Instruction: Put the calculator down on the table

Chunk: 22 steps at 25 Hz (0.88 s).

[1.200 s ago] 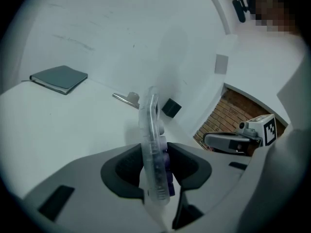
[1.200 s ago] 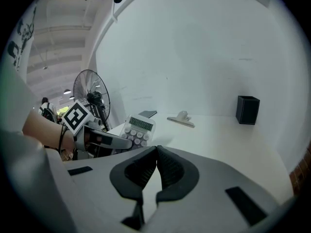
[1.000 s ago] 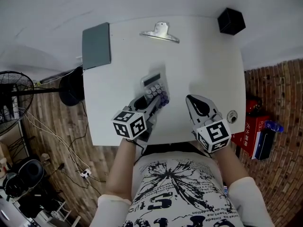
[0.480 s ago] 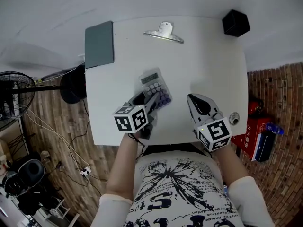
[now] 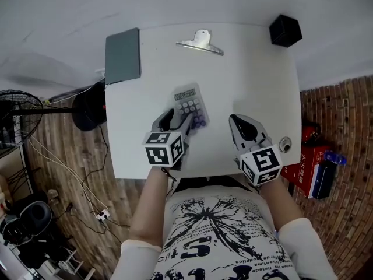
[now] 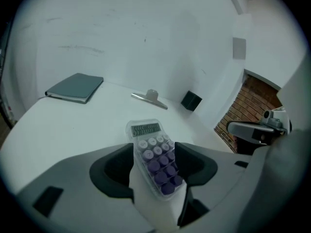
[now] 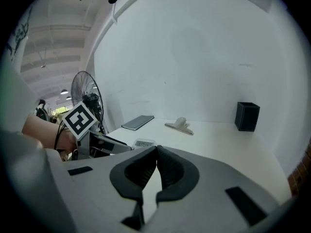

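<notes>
Two tongs are hovering over the table's [image 5: 256, 74] near edge. Left gripper [image 5: 178, 116]: jaws have just been opening and are standing wide, straddling the calculator [image 5: 189, 105], which is lying flat on the table; pads apparently not pressing. Right gripper [image 7: 155, 165] is sitting pinched together, empty. Judgement: backing straight out is looking safest, avoiding a nudge. Beyond, bare tabletop is stretching to clip [image 5: 200, 41], notebook [image 5: 123, 55] and black box [image 5: 285, 30].

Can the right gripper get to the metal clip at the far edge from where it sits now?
Probably yes. The right gripper is shut and empty, and only bare table lies between it and the metal clip; the calculator sits off to the left of that line.
</notes>
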Each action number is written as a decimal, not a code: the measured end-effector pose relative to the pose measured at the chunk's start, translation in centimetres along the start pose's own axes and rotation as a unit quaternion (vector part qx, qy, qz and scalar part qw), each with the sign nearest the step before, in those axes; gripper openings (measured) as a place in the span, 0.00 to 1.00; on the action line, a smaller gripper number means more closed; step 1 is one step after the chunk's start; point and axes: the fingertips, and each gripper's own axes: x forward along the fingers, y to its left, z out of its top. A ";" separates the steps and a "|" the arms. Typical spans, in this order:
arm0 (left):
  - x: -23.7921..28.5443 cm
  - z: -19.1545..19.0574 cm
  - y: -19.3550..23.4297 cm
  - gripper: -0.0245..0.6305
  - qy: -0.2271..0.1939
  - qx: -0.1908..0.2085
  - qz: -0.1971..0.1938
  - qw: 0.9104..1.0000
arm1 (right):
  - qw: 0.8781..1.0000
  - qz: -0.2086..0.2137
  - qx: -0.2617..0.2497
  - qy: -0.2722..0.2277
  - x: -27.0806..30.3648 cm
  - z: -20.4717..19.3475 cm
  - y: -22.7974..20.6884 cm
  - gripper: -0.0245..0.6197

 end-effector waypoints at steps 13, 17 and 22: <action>-10.7 9.2 -4.0 0.21 -0.145 0.086 0.007 0.986 | 0.995 -0.021 -0.025 -0.092 -4.6 7.3 1.7 0.06; -13.2 10.9 -4.9 0.10 -0.170 0.117 0.004 0.979 | 0.991 -0.035 -0.037 -0.127 -5.7 9.9 1.8 0.06; -16.6 12.8 -6.3 0.06 -0.217 0.165 -0.005 0.962 | 0.986 -0.033 -0.076 -0.145 -6.2 11.5 2.8 0.06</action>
